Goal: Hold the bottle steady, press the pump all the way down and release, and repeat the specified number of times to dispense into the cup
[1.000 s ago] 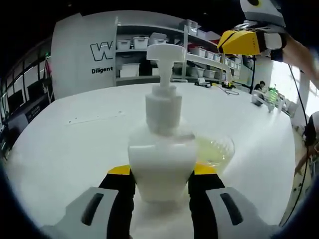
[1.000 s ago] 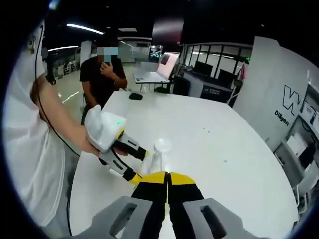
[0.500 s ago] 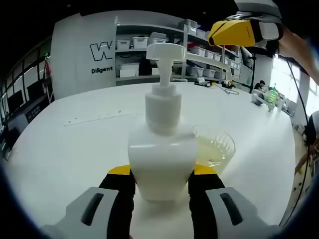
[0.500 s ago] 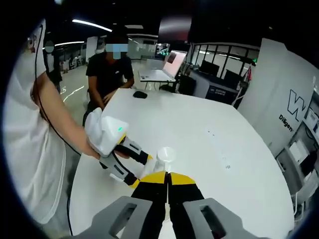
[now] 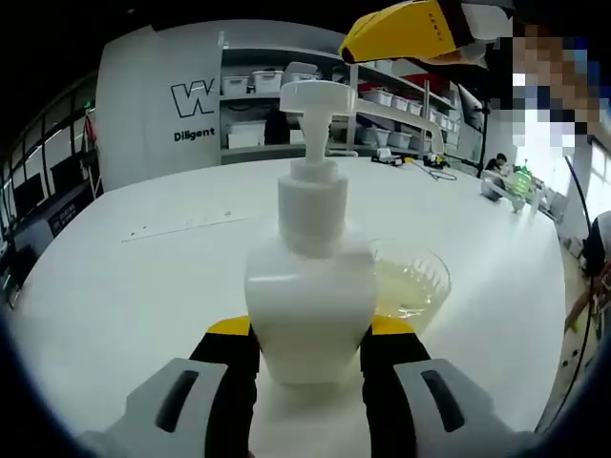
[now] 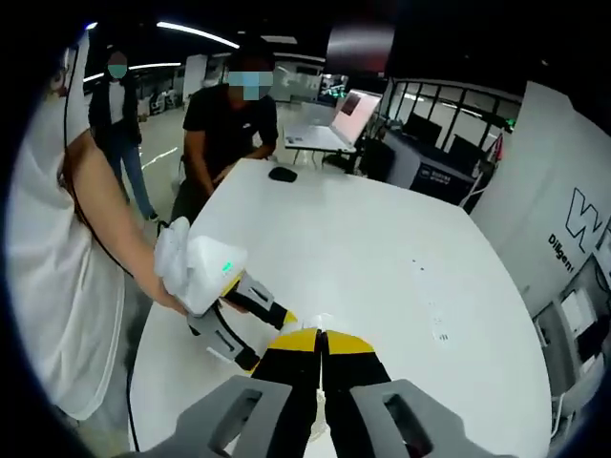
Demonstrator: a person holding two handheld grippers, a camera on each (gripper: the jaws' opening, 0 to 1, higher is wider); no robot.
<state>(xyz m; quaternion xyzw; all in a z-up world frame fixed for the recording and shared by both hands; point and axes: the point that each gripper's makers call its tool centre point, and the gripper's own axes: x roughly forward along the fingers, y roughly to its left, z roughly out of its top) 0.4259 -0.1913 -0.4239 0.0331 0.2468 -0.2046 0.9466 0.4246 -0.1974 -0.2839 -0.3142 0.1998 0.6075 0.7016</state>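
A white pump bottle (image 5: pixel 310 286) stands upright on the white table (image 5: pixel 124 286); its pump head (image 5: pixel 315 95) is up. My left gripper (image 5: pixel 310 326) is shut on the bottle's base, one yellow-tipped jaw on each side. Just right of the bottle sits a clear cup (image 5: pixel 412 284) with some yellowish liquid in it. My right gripper (image 5: pixel 401 31) hovers above and slightly right of the pump head, apart from it. Seen from above, the right gripper (image 6: pixel 321 343) has its jaws shut together and hides most of the bottle, while the left gripper (image 6: pixel 265 336) reaches in from the left.
Shelves with white bins (image 5: pixel 267 86) stand behind the table. A person in black (image 6: pixel 234 124) stands at the table's far end near a dark mouse (image 6: pixel 283 174). The holder's arm (image 6: pixel 95 229) is at the left. A laptop (image 6: pixel 334 119) sits on a far desk.
My right gripper has drifted left, closer to above the pump head, and its camera now looks down from higher. The bottle, cup and left gripper have stayed put.
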